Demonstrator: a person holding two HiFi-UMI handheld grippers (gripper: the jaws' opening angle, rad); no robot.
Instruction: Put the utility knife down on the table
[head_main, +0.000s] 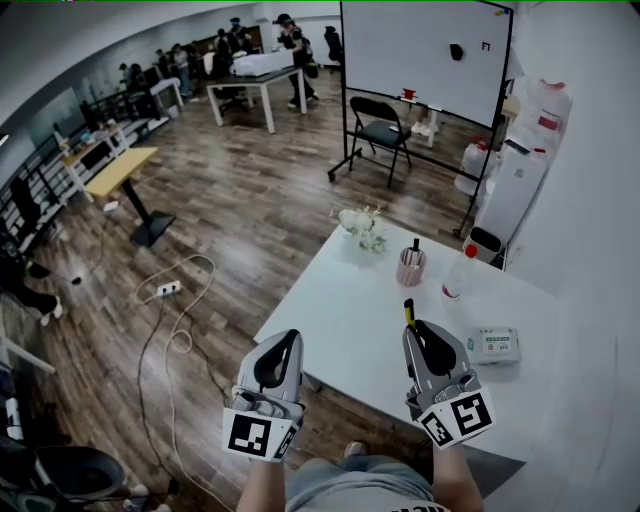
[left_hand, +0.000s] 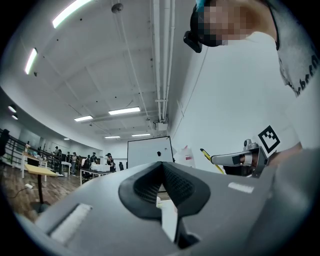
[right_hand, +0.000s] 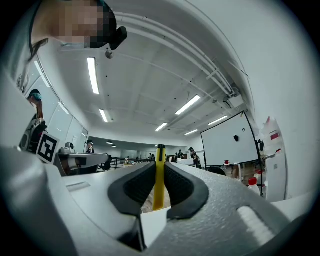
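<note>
Most of the slim yellow utility knife (head_main: 408, 312) is buried between the fingers of the right gripper (head_main: 415, 328), which are clamped on it. Only its black-tipped end sticks out, and no blade can be made out. Its long axis runs along the fingers, pointing away from the person toward the pink cup (head_main: 411, 267). It is held over the near part of the white tabletop (head_main: 330, 310). The cup holds a dark pen-like item, too small to identify. The left gripper (head_main: 283, 345) is beyond the tabletop's near-left edge, over the floor, with its fingers pressed together at the tips and nothing between them.
</note>
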